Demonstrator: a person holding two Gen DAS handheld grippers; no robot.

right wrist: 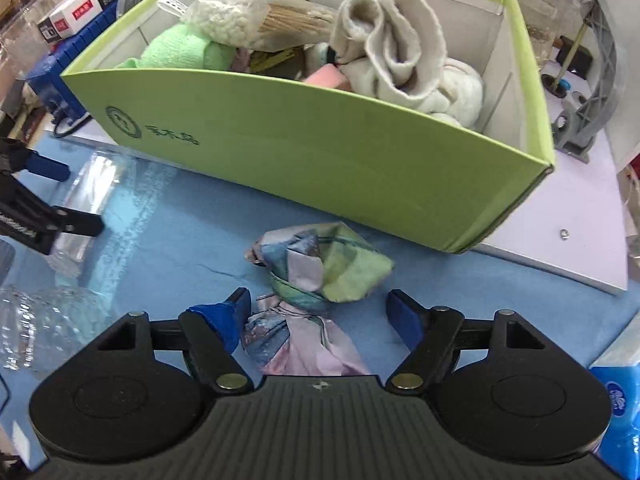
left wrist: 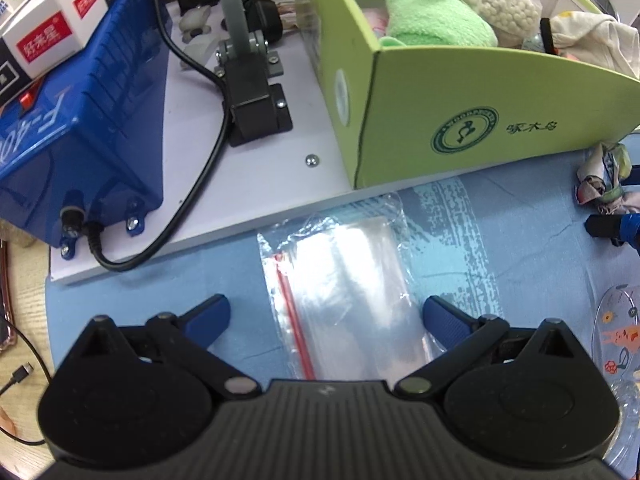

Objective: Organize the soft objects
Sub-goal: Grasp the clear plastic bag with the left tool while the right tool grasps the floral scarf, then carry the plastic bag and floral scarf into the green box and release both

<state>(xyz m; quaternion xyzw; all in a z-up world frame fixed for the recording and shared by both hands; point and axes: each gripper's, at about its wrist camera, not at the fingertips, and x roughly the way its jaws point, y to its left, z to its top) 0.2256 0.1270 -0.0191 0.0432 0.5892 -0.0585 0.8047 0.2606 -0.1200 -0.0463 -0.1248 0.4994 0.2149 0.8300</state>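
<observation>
Our left gripper (left wrist: 326, 316) has its fingers spread wide and released, straddling a clear zip bag (left wrist: 344, 284) with a red seal strip that lies flat on the blue cloth (left wrist: 500, 220) covering the surface. Our right gripper (right wrist: 320, 312) is spread open too, fingers either side of a crumpled pastel patterned cloth (right wrist: 316, 276) that sits on the same blue cloth just in front of the green box (right wrist: 320, 152); the left finger looks like it's touching the fabric, nothing gripped though. The box stands on a white board (left wrist: 248, 168) and carries a round green logo (left wrist: 466, 130) plus Chinese characters we can't really read. Inside we see a green towel (left wrist: 432, 16), a beige cloth (right wrist: 396, 48) and a bag of white pellets (right wrist: 228, 20). Left of it sits a blue machine (left wrist: 92, 120) marked "F-40", cut off.
</observation>
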